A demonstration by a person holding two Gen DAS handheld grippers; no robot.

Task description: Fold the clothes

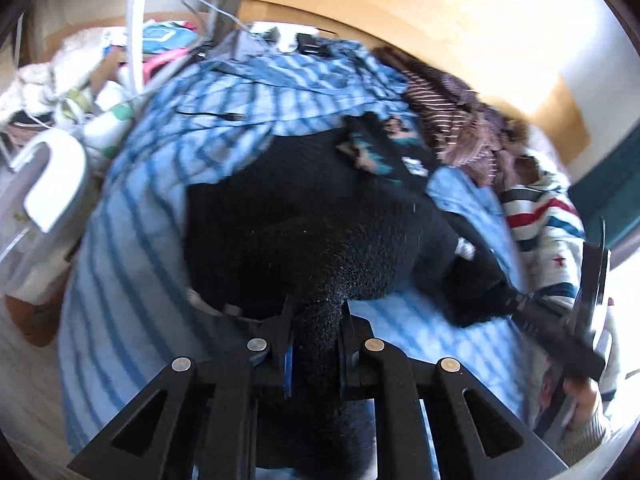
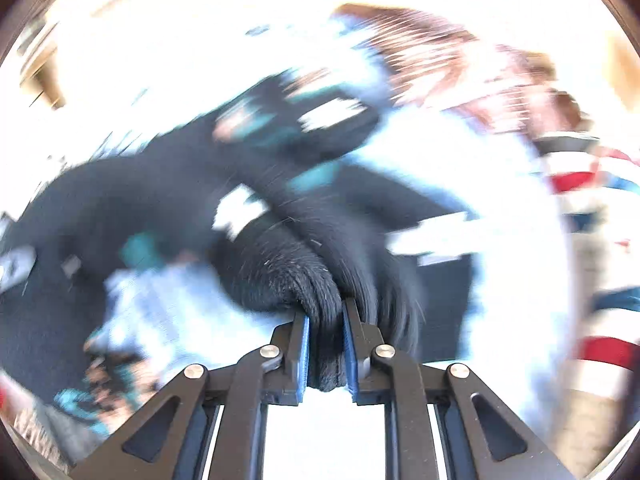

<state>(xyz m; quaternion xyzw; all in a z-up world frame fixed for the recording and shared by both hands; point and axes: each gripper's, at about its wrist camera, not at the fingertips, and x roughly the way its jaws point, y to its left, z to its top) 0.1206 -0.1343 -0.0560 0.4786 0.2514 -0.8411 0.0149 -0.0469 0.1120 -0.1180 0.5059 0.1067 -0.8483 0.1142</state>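
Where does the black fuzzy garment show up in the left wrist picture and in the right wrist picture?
Left wrist view: the black fuzzy garment fills the centre over the blue and white checked cloth, bunched between the left gripper fingers.
Right wrist view: blurred, it sweeps from the left edge to lower centre, pinched in the right gripper.
Shared landmark: the white top with red and blue stripes at the right edge.

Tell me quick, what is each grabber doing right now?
Left gripper: closed, pinching the black garment.
Right gripper: closed, pinching a bunch of the same black garment.
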